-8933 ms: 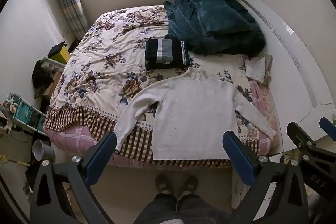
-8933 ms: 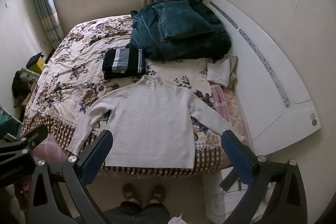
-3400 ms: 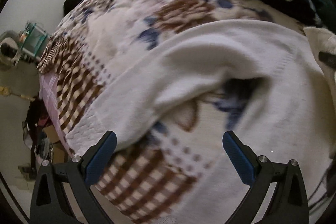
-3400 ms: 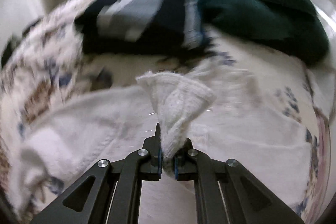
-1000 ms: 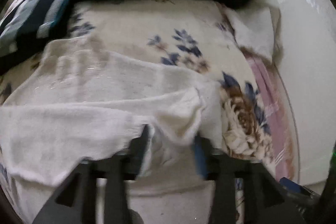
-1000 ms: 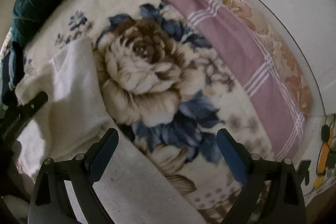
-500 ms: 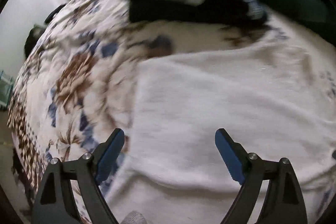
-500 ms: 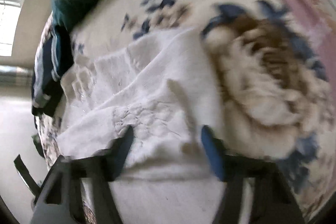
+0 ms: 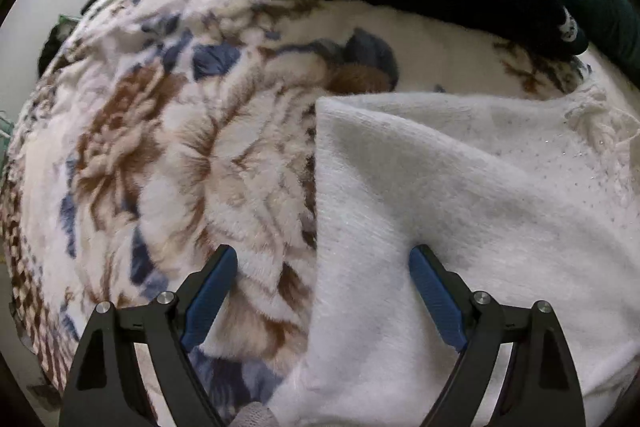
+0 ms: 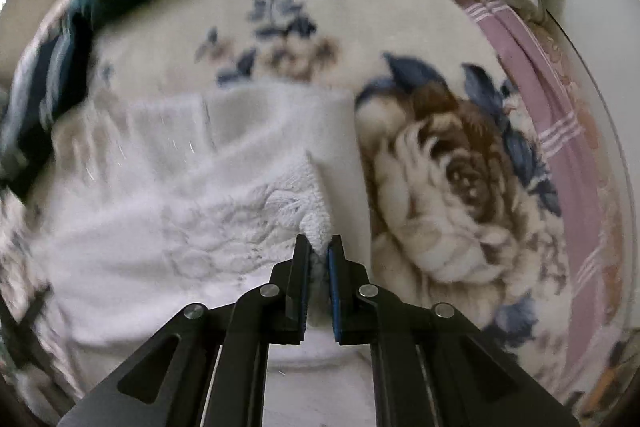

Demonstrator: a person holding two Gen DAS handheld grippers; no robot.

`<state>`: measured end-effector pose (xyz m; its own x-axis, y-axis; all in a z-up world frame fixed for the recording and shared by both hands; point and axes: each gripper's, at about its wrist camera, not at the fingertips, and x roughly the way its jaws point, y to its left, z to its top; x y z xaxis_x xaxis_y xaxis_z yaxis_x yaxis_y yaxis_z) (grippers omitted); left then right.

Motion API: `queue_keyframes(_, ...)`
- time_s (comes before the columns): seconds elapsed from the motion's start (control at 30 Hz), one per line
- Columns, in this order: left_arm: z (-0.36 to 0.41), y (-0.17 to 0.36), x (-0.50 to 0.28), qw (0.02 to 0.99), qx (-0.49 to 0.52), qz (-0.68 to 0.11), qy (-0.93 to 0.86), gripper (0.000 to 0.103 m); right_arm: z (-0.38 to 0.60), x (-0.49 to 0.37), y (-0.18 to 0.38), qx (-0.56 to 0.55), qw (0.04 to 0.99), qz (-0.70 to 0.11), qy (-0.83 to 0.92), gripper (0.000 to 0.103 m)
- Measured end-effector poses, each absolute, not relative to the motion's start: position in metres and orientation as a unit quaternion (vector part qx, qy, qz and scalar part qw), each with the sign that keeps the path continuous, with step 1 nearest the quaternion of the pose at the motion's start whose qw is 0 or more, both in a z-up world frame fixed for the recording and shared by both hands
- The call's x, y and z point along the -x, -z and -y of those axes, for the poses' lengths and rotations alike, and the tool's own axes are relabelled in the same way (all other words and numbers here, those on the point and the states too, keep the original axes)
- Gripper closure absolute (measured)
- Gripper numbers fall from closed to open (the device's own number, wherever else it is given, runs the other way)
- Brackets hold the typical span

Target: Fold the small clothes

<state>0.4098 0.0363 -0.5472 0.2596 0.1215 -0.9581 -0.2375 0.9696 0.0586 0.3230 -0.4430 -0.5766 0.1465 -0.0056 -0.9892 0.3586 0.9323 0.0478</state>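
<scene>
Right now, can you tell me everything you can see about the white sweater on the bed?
The white sweater is soft, fuzzy knit with a raised cable pattern near one edge. It lies on the flowery blanket, partly folded: its side edge is straight, with no sleeve sticking out there. The right gripper is shut on a bunched bit of ribbed cuff or hem. The left gripper is open, straddling the sweater's edge, one finger on the knit, the other over the blanket.

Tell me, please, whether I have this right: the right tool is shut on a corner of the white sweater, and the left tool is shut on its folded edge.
Not quite. The left tool is open, straddling the folded edge of the white sweater without gripping it, as the left wrist view shows. The right tool is indeed shut on a corner of it.
</scene>
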Motion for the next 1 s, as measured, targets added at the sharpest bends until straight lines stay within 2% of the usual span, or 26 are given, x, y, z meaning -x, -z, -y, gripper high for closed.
queue_keyframes(0.07, -0.039, 0.544, -0.411, 0.791, 0.052, -0.6, -0.107, 0.013, 0.439, -0.319, 0.587, -0.143, 0.716, -0.675, 0.111, 0.088)
queue_keyframes(0.13, -0.041, 0.533, -0.408, 0.798, 0.049, -0.593, -0.101, 0.013, 0.44, -0.314, 0.587, -0.158, 0.699, -0.688, 0.111, 0.071)
queue_keyframes(0.2, -0.04, 0.519, -0.397, 0.805, 0.053, -0.584, -0.093, 0.013, 0.444, -0.302, 0.571, -0.179, 0.699, -0.683, 0.118, 0.041)
queue_keyframes(0.23, -0.038, 0.514, -0.391, 0.808, 0.056, -0.58, -0.088, 0.013, 0.447, -0.294, 0.562, -0.193, 0.703, -0.675, 0.115, 0.038)
queue_keyframes(0.4, -0.004, 0.491, -0.342, 0.813, 0.053, -0.577, -0.051, 0.013, 0.46, -0.25, 0.53, -0.219, 0.704, -0.668, 0.101, 0.038)
queue_keyframes(0.53, 0.053, 0.483, -0.294, 0.793, 0.042, -0.607, -0.008, 0.013, 0.471, -0.218, 0.522, -0.21, 0.693, -0.684, 0.088, 0.037)
queue_keyframes(0.73, 0.206, 0.483, -0.201, 0.745, 0.063, -0.657, 0.093, 0.014, 0.523, -0.18, 0.51, -0.221, 0.681, -0.696, 0.06, 0.037)
queue_keyframes(0.87, 0.301, 0.493, -0.15, 0.717, 0.033, -0.681, 0.144, 0.014, 0.564, -0.179, 0.504, -0.229, 0.674, -0.701, 0.031, 0.037)
queue_keyframes(1.0, 0.361, 0.507, -0.108, 0.707, -0.018, -0.687, 0.169, 0.014, 0.597, -0.191, 0.506, -0.225, 0.668, -0.709, -0.006, 0.038)
